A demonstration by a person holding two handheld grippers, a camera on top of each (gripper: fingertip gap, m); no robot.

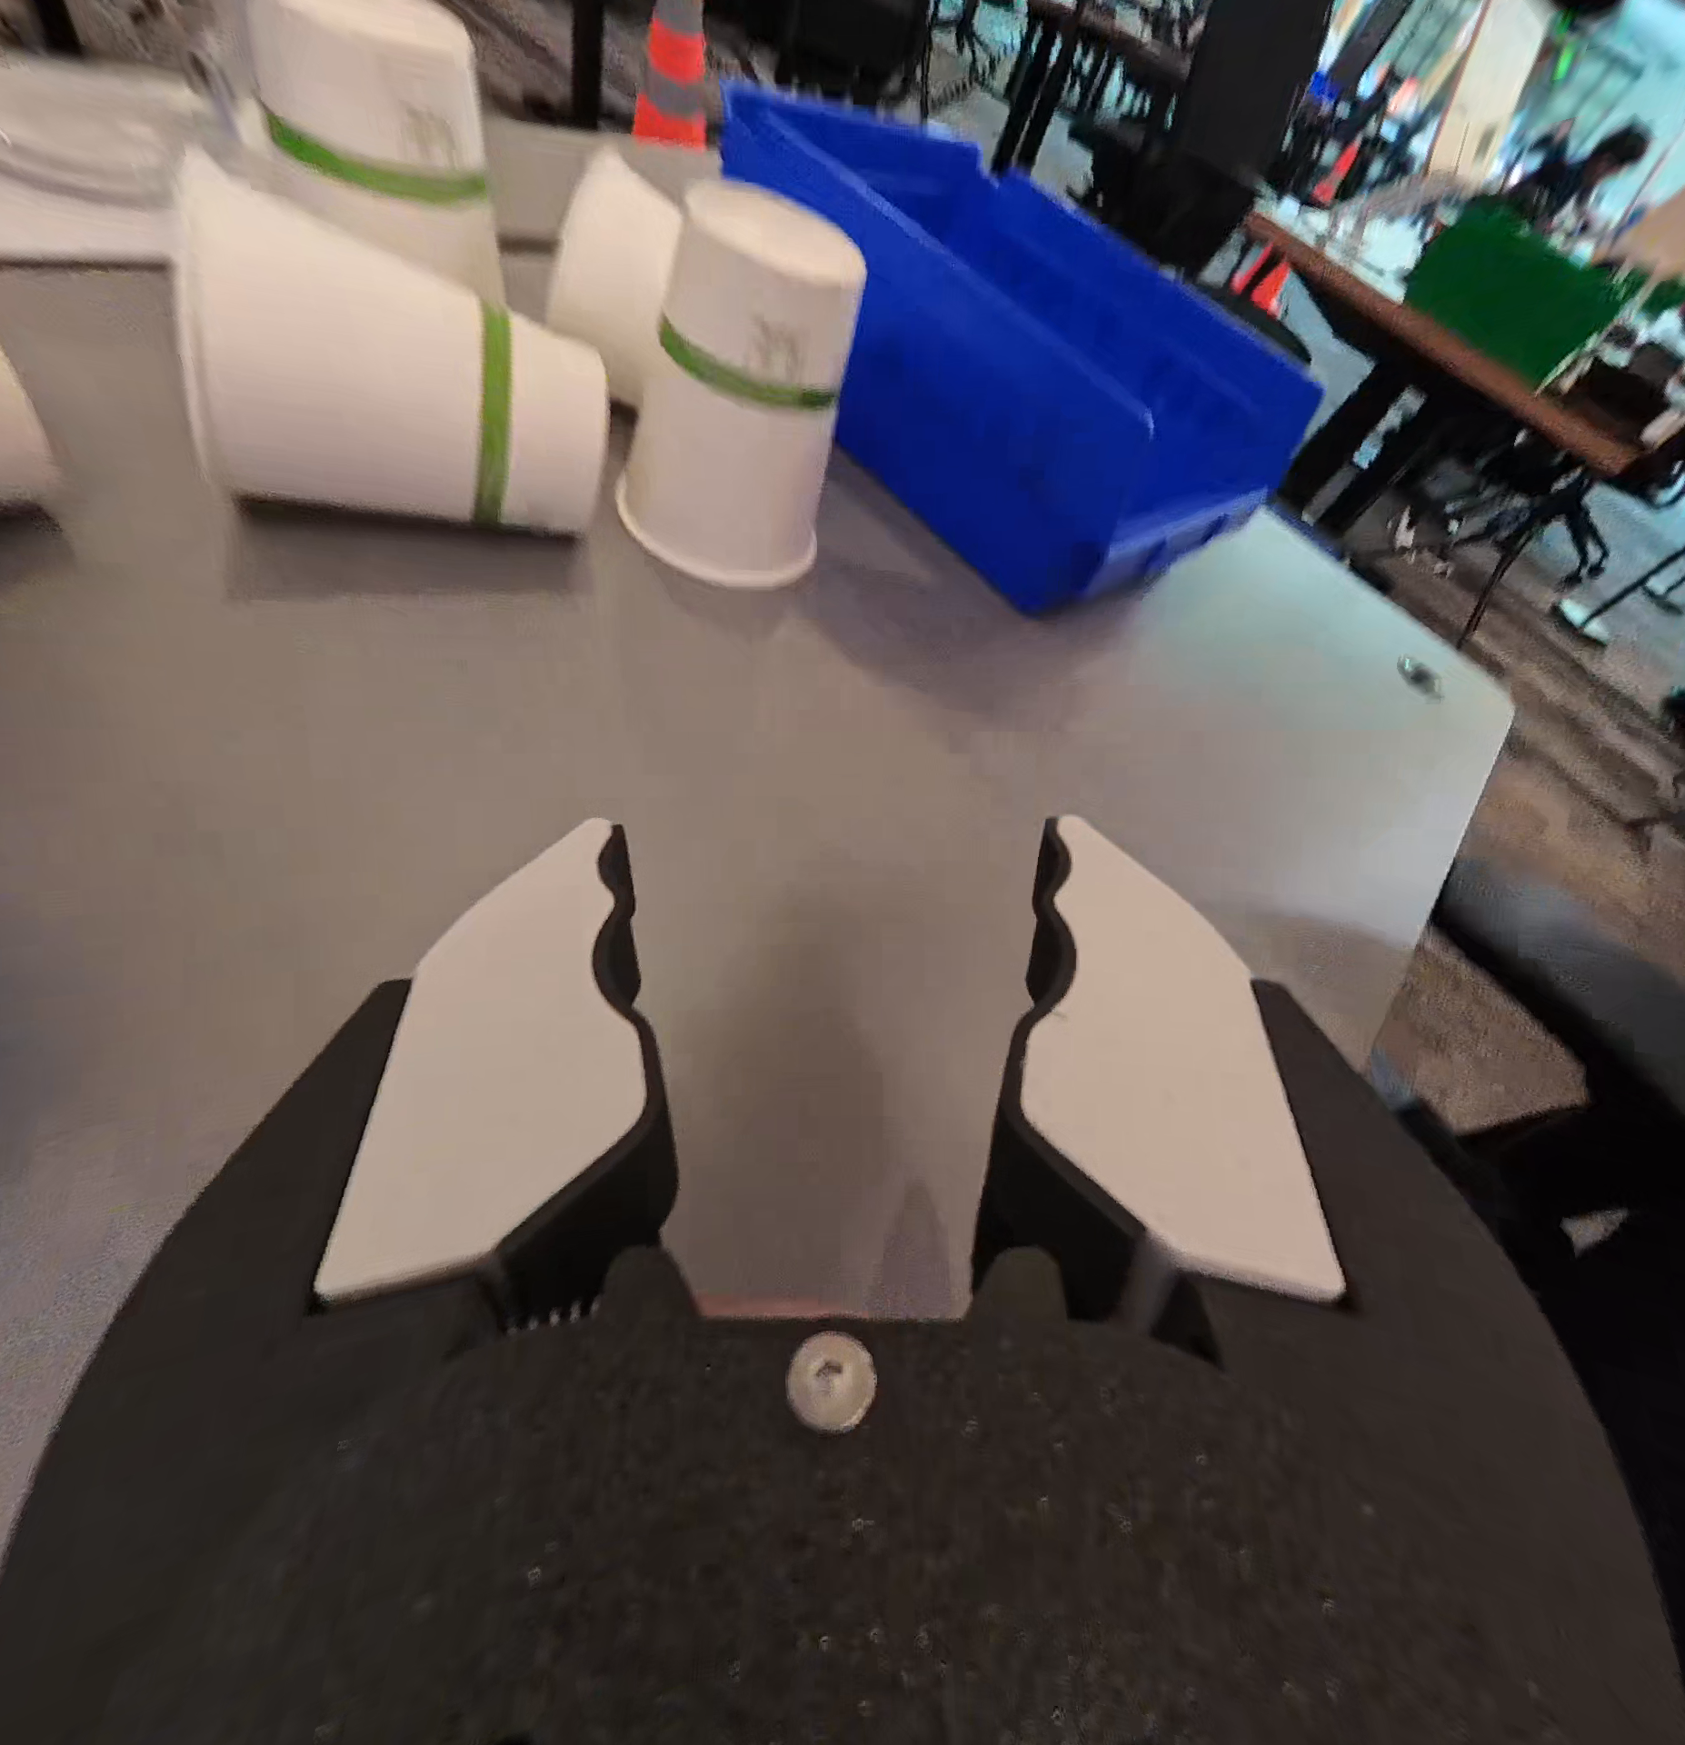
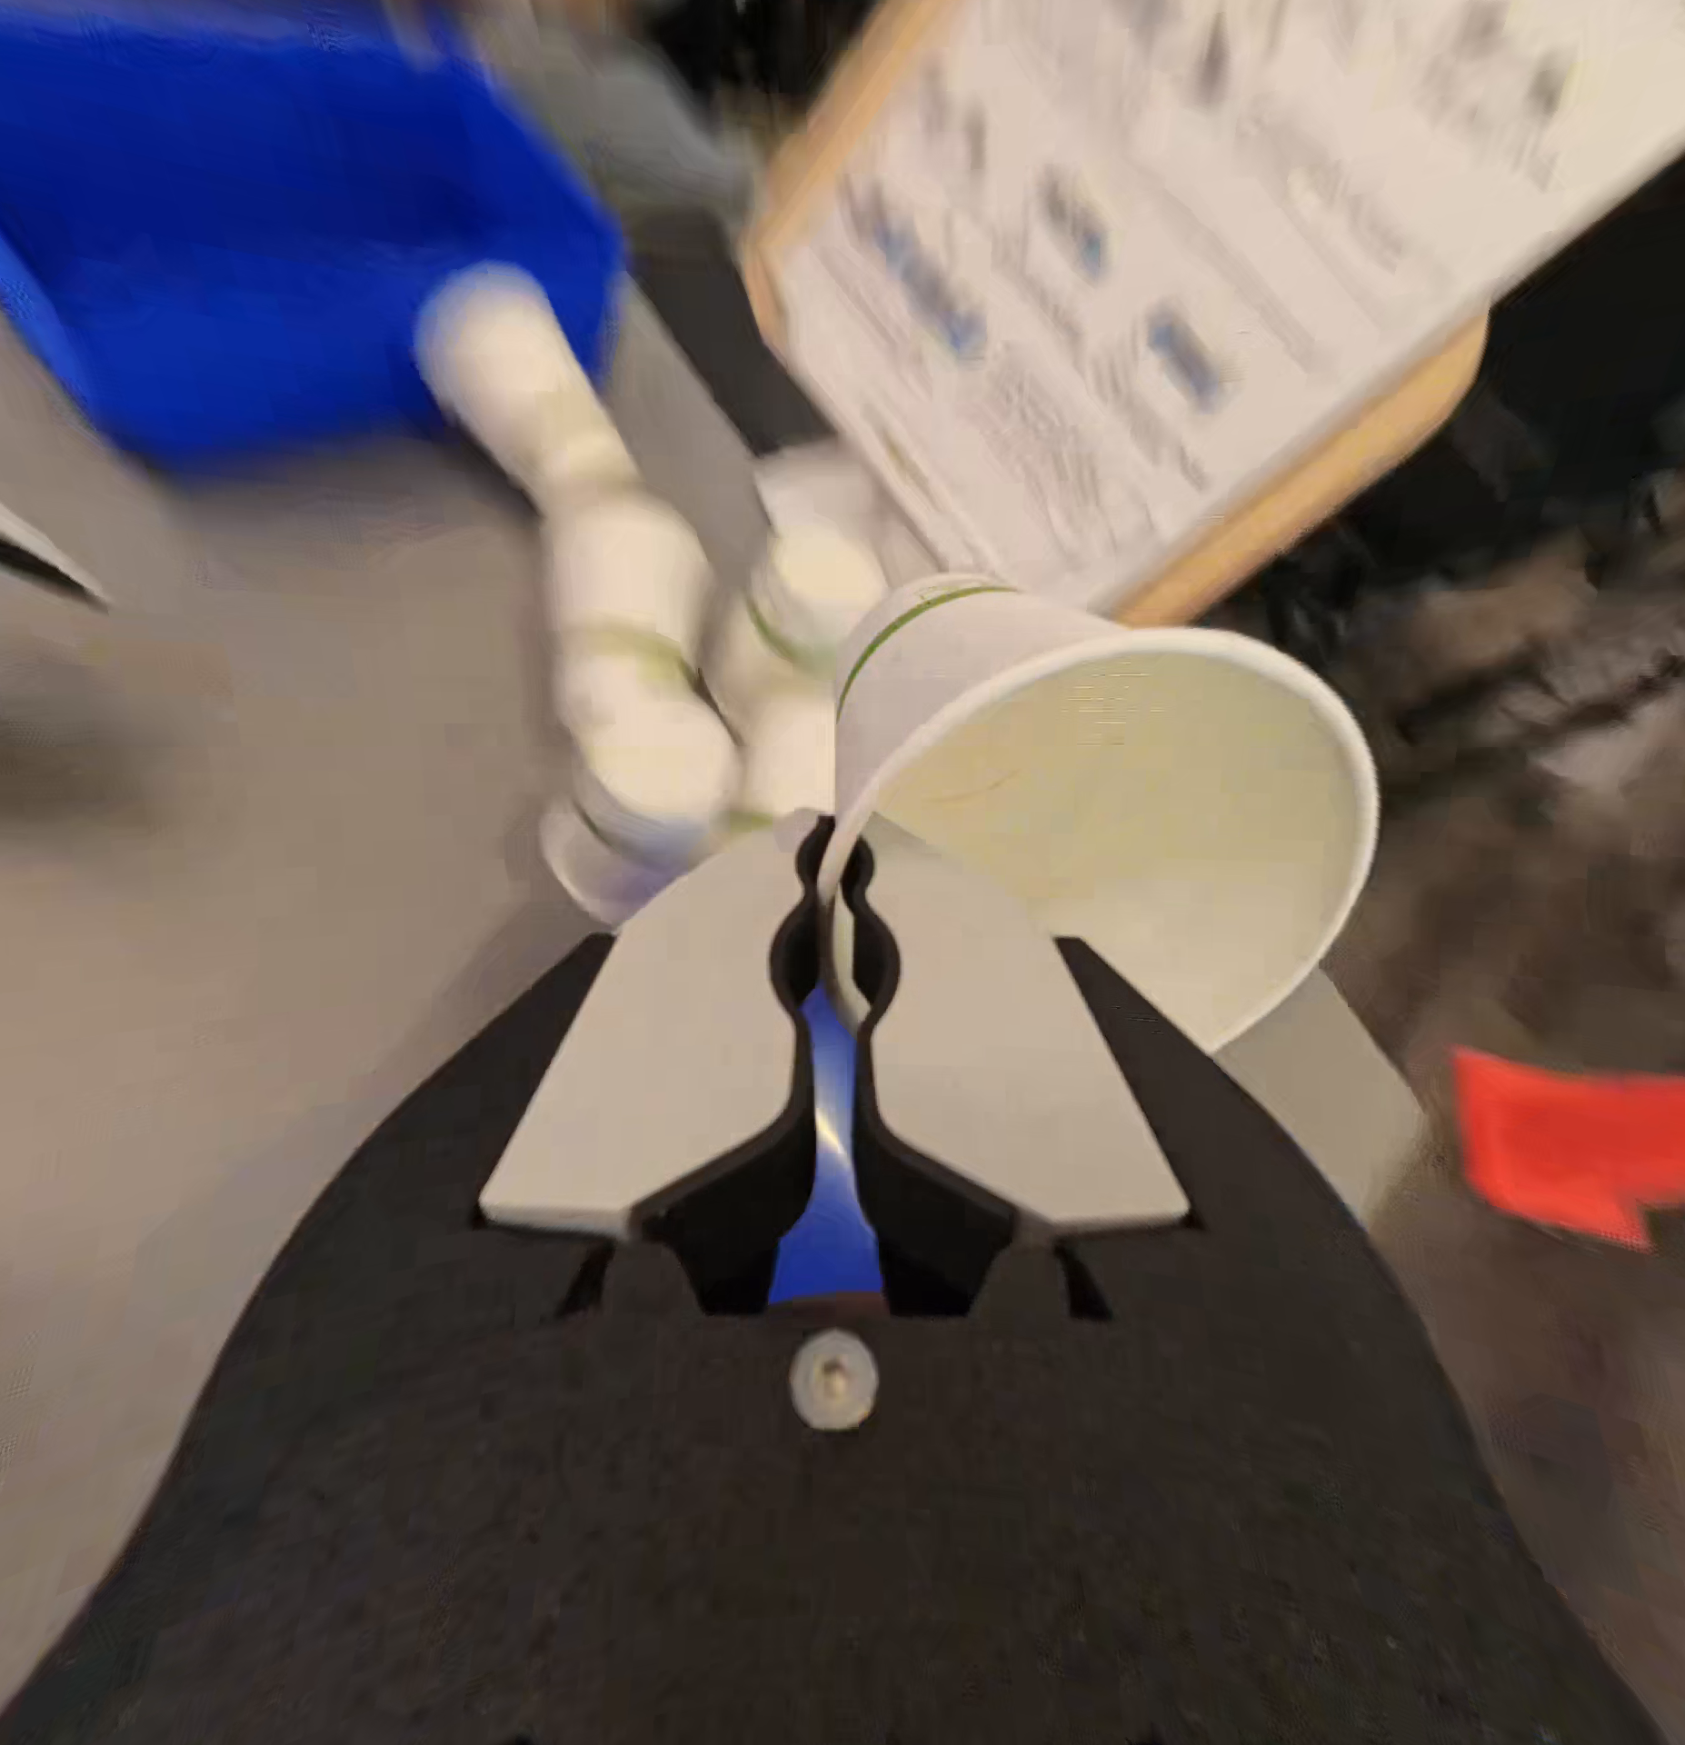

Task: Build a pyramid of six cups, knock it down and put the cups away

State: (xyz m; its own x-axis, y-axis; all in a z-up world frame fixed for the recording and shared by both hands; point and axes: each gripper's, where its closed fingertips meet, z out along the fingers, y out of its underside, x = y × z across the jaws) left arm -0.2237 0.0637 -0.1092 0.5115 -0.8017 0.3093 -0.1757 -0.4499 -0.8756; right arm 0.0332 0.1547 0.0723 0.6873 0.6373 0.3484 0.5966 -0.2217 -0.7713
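White paper cups with green bands lie scattered on the grey table (image 1: pixel 820 755). In the left wrist view one cup stands upside down (image 1: pixel 740 387), one lies on its side (image 1: pixel 376 368), and others sit behind them (image 1: pixel 376 123). My left gripper (image 1: pixel 834 836) is open and empty, held over the table short of the cups. My right gripper (image 2: pixel 831 836) is shut on the rim of a white cup (image 2: pixel 1103 784), whose mouth faces the camera. Blurred cups (image 2: pixel 631 661) show beyond it on the table.
A blue plastic bin (image 1: pixel 1028 349) stands right of the cups; it also shows in the right wrist view (image 2: pixel 253 236). The table's right edge (image 1: pixel 1443 850) drops to carpet. An orange cone (image 1: pixel 673 76) is behind. A framed printed board (image 2: pixel 1150 264) leans at the right.
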